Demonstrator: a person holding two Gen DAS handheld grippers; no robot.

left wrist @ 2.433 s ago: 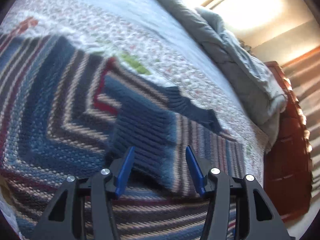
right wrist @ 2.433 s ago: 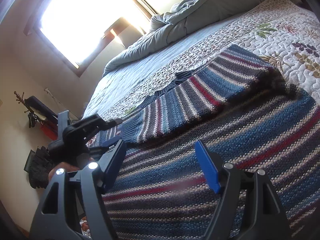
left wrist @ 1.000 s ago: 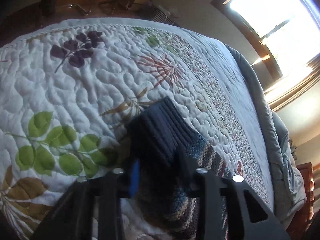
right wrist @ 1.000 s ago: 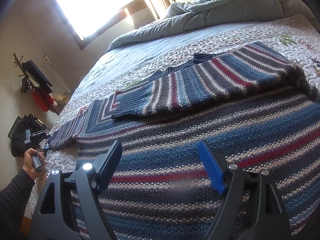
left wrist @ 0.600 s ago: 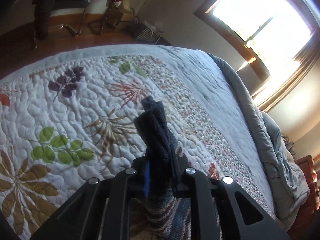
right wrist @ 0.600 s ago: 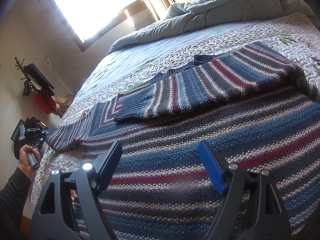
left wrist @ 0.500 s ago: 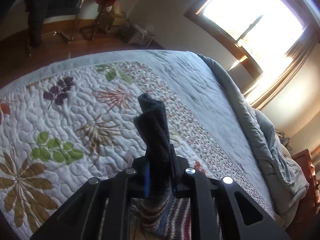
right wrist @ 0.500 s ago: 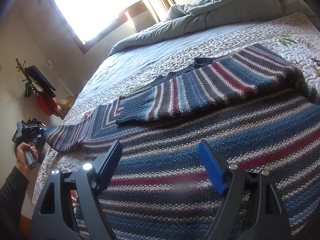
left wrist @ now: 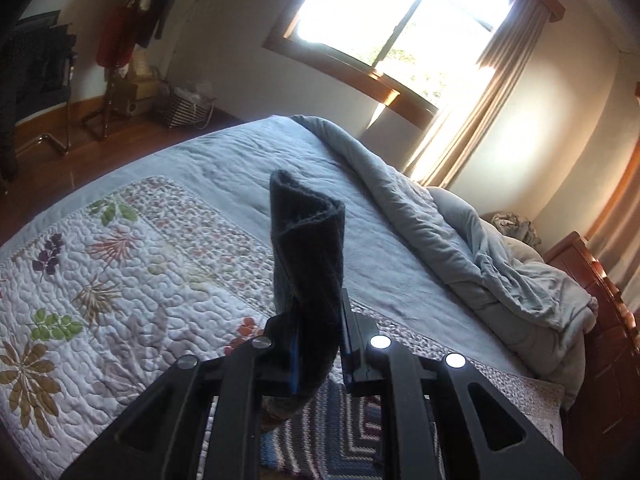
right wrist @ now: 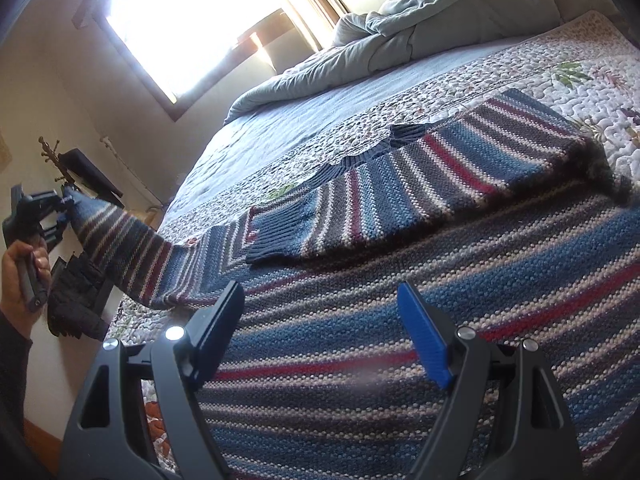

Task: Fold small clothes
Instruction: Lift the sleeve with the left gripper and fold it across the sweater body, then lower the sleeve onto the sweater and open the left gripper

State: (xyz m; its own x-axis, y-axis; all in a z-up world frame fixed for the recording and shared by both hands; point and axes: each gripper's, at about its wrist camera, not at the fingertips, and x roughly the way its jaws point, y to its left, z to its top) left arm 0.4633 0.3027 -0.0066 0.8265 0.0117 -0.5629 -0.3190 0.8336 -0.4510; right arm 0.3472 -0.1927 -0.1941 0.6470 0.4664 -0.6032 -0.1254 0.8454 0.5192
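The left tool (left wrist: pixel 318 344) is pinching the sweater's dark cuff (left wrist: pixel 308 248), lifted off the bed (left wrist: pixel 224 176). The right tool (right wrist: pixel 320 334) is spread wide above the striped sweater (right wrist: pixel 400 300), gripping nothing

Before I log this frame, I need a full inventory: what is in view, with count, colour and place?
sweater: one, blue, grey and red stripes, spread on the quilt, one sleeve folded across it
cuff: one, dark blue, raised above the bed
quilt: one, white with leaf prints, on the bed
duvet: one, grey, bunched at the far side
window: one, bright, far wall
left tool: black, blue pads, shut on the cuff
right tool: black, blue pads, open over the sweater
hand: one, gripping the left tool's handle
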